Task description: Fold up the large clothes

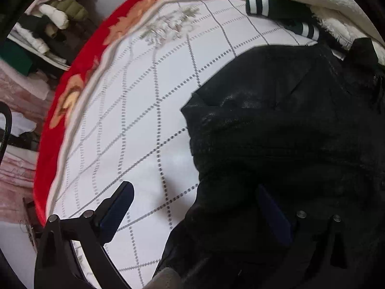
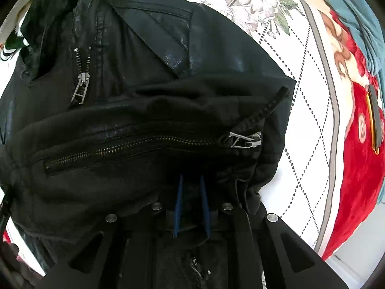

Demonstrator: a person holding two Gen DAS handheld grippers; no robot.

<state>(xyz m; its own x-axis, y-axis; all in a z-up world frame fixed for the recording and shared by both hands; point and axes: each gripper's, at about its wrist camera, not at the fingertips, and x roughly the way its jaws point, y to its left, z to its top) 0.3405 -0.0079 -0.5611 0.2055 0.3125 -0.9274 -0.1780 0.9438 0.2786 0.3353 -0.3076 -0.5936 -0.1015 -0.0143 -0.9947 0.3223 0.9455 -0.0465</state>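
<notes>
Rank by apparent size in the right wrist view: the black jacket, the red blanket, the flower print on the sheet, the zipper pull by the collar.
1. black jacket
2. red blanket
3. flower print
4. zipper pull

The jacket's nearness to the camera exaggerates its lead.

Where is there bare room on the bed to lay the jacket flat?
Free: the white checked sheet between the red blanket and the black jacket. Crowded: the far edge, with the striped green garment and cream throw.
</notes>
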